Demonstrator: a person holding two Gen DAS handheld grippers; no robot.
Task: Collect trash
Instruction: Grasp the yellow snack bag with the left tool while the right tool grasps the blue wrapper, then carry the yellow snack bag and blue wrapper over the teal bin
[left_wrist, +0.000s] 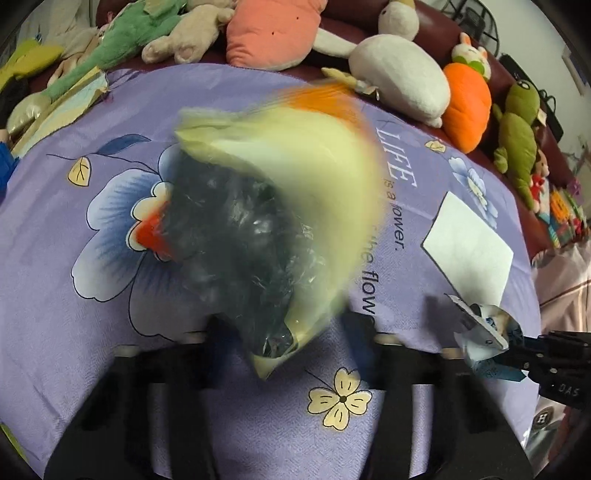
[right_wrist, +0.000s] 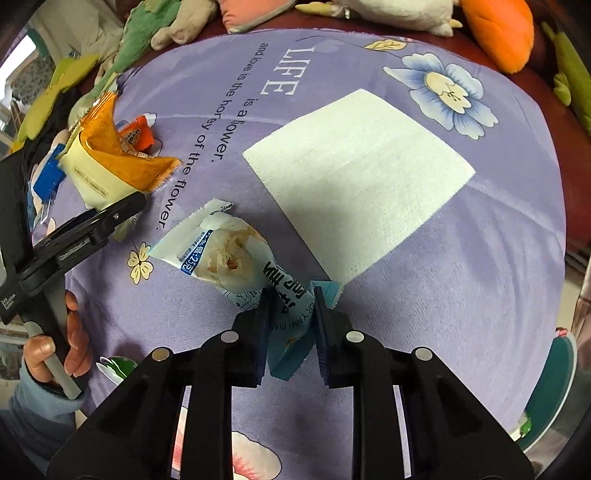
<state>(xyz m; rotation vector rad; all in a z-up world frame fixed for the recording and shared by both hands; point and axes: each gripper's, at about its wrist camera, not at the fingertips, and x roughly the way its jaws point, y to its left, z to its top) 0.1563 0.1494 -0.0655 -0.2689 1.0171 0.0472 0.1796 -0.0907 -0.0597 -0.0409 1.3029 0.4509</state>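
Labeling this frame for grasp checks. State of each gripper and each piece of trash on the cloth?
left gripper: shut on yellow-orange wrapper
yellow-orange wrapper: held, open, empty
right gripper: shut on white-blue wrapper
white-blue wrapper: held, crumpled
white tissue: flat on cloth, untouched
orange wrapper: lying on cloth, loose

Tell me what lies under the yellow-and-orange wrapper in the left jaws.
Under the yellow-and-orange wrapper an orange packet pokes out on the purple cloth. The wrapper covers the packet's lower part and the cloth beneath.
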